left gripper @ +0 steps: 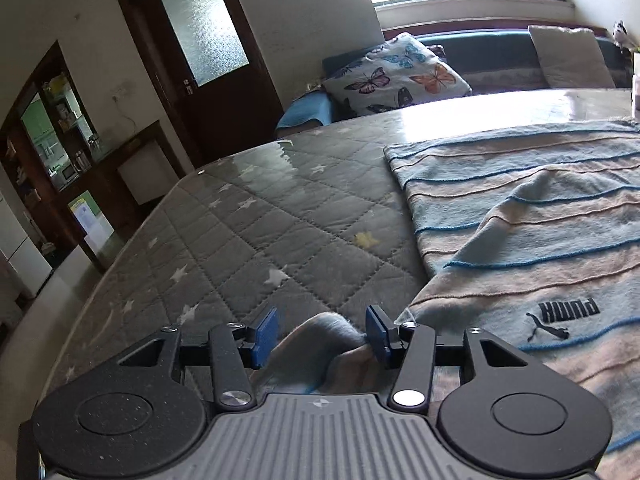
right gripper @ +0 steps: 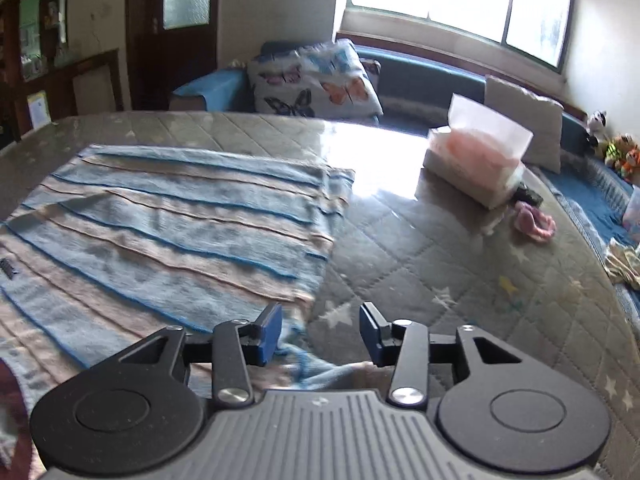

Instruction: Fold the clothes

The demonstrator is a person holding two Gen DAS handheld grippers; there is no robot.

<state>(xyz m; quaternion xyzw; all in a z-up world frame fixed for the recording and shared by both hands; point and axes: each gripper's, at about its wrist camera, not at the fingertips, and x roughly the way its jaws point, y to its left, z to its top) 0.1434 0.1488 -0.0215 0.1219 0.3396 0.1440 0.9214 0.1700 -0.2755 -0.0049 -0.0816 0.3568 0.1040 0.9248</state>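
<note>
Striped blue-and-beige garment (left gripper: 520,216) lies spread on the quilted desk (left gripper: 248,232), whose grey cover is dotted with stars under a glossy clear sheet. Starting at the far left, ahead and to the left of the left gripper (left gripper: 322,334), a dark wooden door (left gripper: 200,40) with a frosted pane stands in the wall, with a cabinet of shelves further left still. The left gripper is released, its blue fingers (left gripper: 267,334) spread wide, and a bunched edge of the garment rises in the gap between them without either pad pressing it. Just to this gripper's right the cloth carries a black Puma logo (left gripper: 560,318), seen upside down, and part of the garment is folded over itself ahead of it. Beyond the desk, straight ahead, a butterfly-print cushion (left gripper: 396,76) leans on a blue sofa under a bright window.

The right gripper (right gripper: 320,334) is likewise released, fingers apart, hovering at the garment's near right corner; a rumpled bit of blue cloth sits below and between the fingers, though the motion blur keeps me from telling whether it touches them. The garment stretches away ahead and to this gripper's left. Ahead to its right a tissue box (right gripper: 476,172) stands on the desk, with a small pink crumpled item (right gripper: 534,222) just beside it. Farther right, soft toys (right gripper: 618,148) sit on the sofa.
</note>
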